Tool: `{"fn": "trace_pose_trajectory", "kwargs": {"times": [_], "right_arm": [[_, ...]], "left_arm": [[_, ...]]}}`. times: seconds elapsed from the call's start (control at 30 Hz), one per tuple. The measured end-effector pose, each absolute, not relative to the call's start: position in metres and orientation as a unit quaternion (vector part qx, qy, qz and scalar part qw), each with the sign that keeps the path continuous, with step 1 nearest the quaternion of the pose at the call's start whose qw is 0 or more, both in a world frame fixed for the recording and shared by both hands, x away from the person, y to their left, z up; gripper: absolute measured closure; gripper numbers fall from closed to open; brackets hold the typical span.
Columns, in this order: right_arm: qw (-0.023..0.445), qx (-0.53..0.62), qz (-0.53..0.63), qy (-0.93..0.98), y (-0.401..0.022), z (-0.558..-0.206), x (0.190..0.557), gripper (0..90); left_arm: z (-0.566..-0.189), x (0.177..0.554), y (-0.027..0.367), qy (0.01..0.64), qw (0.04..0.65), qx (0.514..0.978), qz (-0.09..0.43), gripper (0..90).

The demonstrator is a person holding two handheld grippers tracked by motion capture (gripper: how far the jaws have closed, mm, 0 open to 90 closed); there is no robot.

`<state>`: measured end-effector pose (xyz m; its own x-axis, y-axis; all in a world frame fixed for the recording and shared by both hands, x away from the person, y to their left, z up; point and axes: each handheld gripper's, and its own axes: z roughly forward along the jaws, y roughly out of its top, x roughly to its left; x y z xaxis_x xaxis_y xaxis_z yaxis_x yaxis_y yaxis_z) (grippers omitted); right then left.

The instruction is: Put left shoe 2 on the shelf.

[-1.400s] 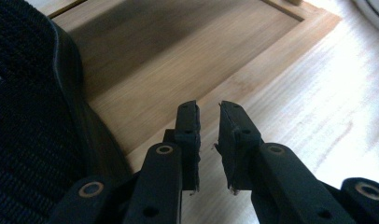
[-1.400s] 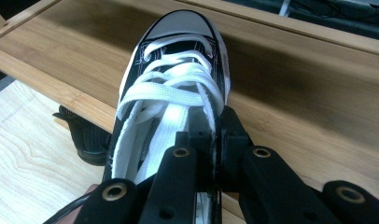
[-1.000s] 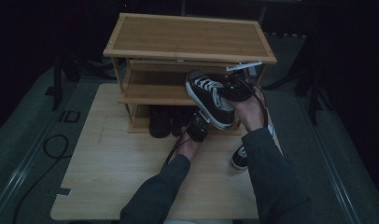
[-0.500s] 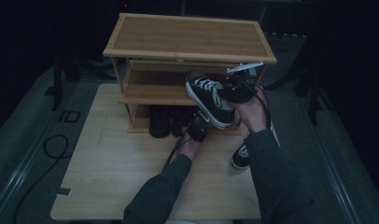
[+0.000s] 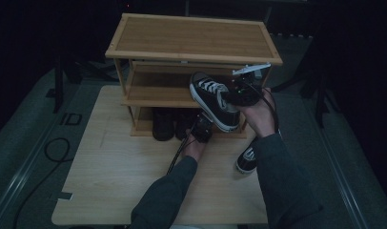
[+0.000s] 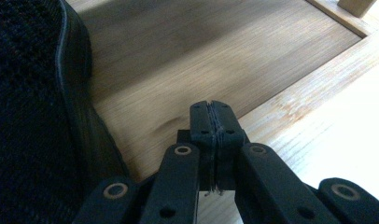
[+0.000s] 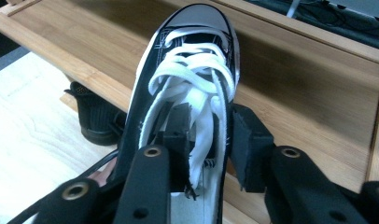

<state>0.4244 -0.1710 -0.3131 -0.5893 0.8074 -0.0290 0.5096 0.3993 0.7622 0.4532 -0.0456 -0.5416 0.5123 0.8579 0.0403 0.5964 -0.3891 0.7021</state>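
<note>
A dim recording room (black surroundings): wooden table (image 5: 110, 191), shoe rack (image 5: 191, 38), trailing cables (image 5: 48, 152).

1. Sneaker (image 5: 213, 99): black canvas low-top with white laces, white rubber sole band and grey-white toe cap.
2. Pose, high view: tilted, toe raised and pointing to the far left, heel lower and toward the person.
3. Place: toe end over the front of the rack's middle shelf (image 5: 156, 90); whether the sole touches the shelf cannot be told.
4. Right gripper view: sneaker (image 7: 190, 93) seen from the heel end, toe away from the camera. Laces are crossed and loose; the tongue and white lining are exposed at the opening.
</note>
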Motion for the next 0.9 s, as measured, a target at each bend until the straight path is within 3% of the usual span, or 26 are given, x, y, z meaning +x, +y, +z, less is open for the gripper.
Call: {"fn": "trace_pose_trajectory", "kwargs": {"times": [0.6,0.9], "right_arm": [[0.204,0.384,0.372,0.820,-0.177,-0.297,0.409,60.7],[0.204,0.391,0.395,0.806,-0.206,-0.289,0.390,61.2]], "left_arm": [[-0.544,0.460,-0.050,0.469,0.298,0.804,0.212,89.9],[-0.545,0.460,-0.050,0.468,0.297,0.804,0.215,90.0]]}}
